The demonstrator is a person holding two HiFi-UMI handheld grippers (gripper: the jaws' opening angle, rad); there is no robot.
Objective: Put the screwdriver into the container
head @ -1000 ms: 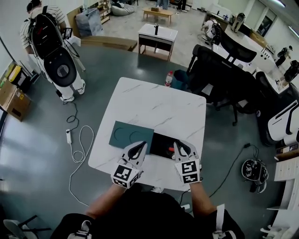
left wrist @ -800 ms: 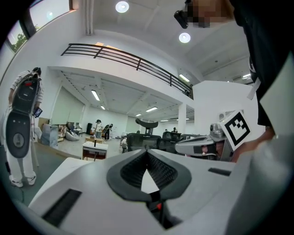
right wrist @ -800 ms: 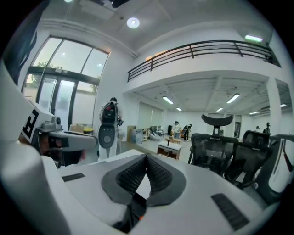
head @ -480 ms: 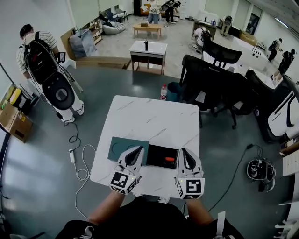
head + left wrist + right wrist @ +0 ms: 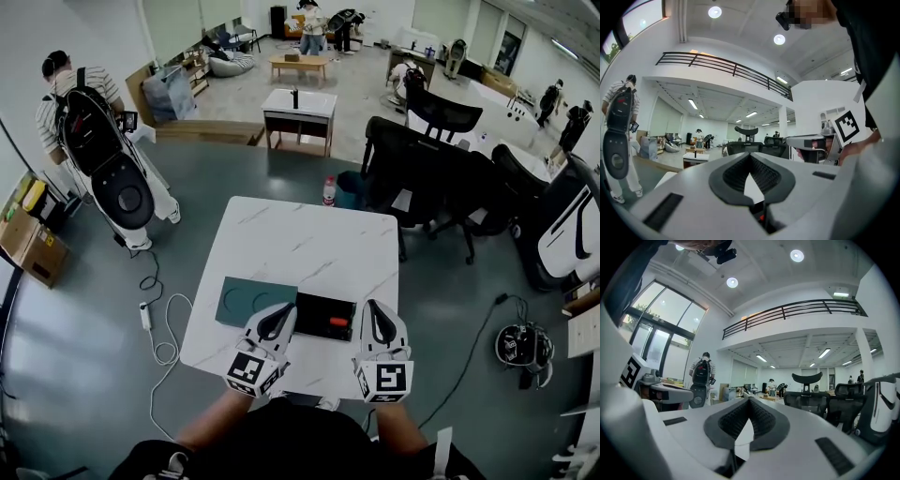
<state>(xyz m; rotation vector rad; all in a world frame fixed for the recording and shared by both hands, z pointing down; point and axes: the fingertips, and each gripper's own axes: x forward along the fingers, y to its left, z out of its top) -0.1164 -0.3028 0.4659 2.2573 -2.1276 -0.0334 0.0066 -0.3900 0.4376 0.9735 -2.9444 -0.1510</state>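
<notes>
The screwdriver [image 5: 338, 322], with its orange-red handle, lies inside the black container [image 5: 314, 309] on the white marble table [image 5: 300, 248]. A teal lid [image 5: 246, 298] lies flat just left of the container. My left gripper [image 5: 284, 310] hovers over the seam between lid and container, shut and empty. Over the container's right end my right gripper [image 5: 374, 307] is shut, with nothing in it. In the left gripper view the pads [image 5: 759, 174] meet at the tip and the right gripper [image 5: 811, 140] shows alongside. The right gripper view shows closed pads [image 5: 761, 420] pointing level across the room.
Black office chairs [image 5: 427, 169] crowd the table's far right side. A person with a backpack [image 5: 80, 103] stands by a white machine [image 5: 122, 192] at the left. A bottle [image 5: 329, 190] stands on the floor past the far edge. A cable and power strip [image 5: 145, 314] lie on the floor at the left.
Both grippers have risen and drawn back from the container towards the near table edge. The right one has left the screwdriver lying in the container. The head view has tilted up.
</notes>
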